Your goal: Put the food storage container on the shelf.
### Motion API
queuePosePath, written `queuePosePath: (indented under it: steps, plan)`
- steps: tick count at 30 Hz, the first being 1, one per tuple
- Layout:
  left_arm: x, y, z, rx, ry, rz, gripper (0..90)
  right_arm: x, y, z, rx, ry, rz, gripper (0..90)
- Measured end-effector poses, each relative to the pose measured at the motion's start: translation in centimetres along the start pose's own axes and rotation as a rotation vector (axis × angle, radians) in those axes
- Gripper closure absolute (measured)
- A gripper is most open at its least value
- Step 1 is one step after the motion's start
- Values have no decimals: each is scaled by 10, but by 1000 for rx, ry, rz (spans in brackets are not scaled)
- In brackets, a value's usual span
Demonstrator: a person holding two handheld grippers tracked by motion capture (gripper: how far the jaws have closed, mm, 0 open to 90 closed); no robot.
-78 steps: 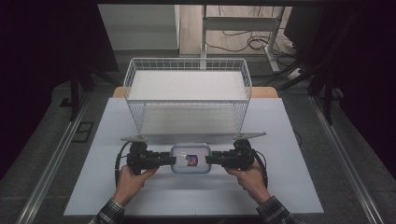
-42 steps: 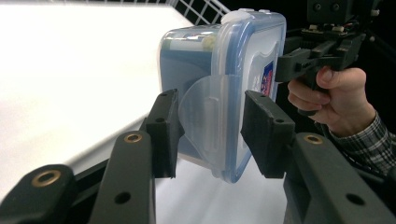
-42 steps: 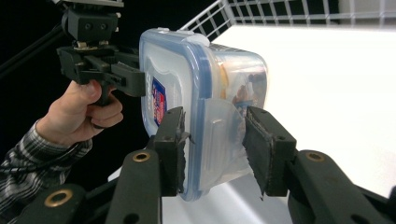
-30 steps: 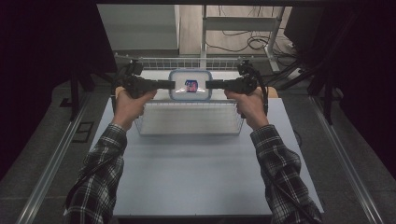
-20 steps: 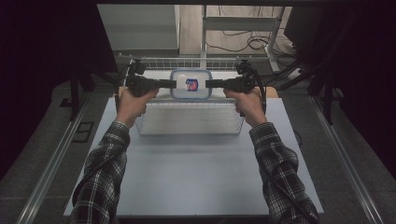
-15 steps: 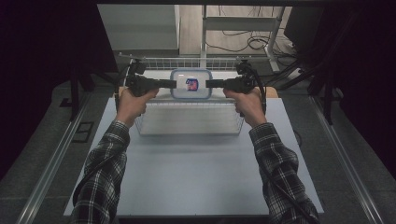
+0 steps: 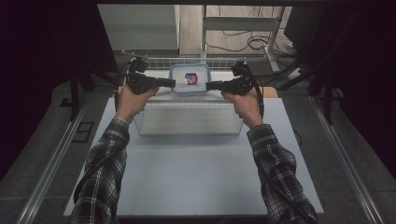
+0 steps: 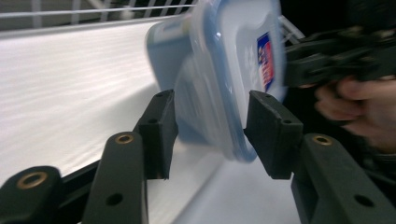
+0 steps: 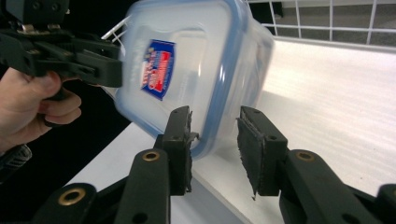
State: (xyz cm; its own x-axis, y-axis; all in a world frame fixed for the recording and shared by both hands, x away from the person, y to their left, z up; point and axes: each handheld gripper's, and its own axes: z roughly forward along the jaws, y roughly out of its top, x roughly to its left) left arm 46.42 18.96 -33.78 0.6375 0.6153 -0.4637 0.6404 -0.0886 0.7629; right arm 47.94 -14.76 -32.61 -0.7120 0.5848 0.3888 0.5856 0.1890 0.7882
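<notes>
Both tongs, left (image 7: 172,83) and right (image 7: 209,85), stand apart around the container (image 7: 189,79) rim; lower it level into the wire basket (image 7: 187,119) beneath.

Your high camera is looking forward and down from above. Your gripper cameras are facing each other closely, both catching the container (image 8: 224,79).

The right gripper (image 9: 215,133) straddles the blue-rimmed clear container (image 9: 196,65), jaws apart, above a white surface (image 9: 336,102).
</notes>
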Motion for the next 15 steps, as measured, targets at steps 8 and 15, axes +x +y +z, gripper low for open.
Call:
queuePosePath:
  steps: [8, 15]
  plan:
    - [-2, 0, 3, -15, 11, 1, 545, 5, 6, 0, -20, -65, -12, 622]
    - [-5, 4, 5, -61, 77, -5, 537, 5, 12, 5, -44, -100, -5, 617]
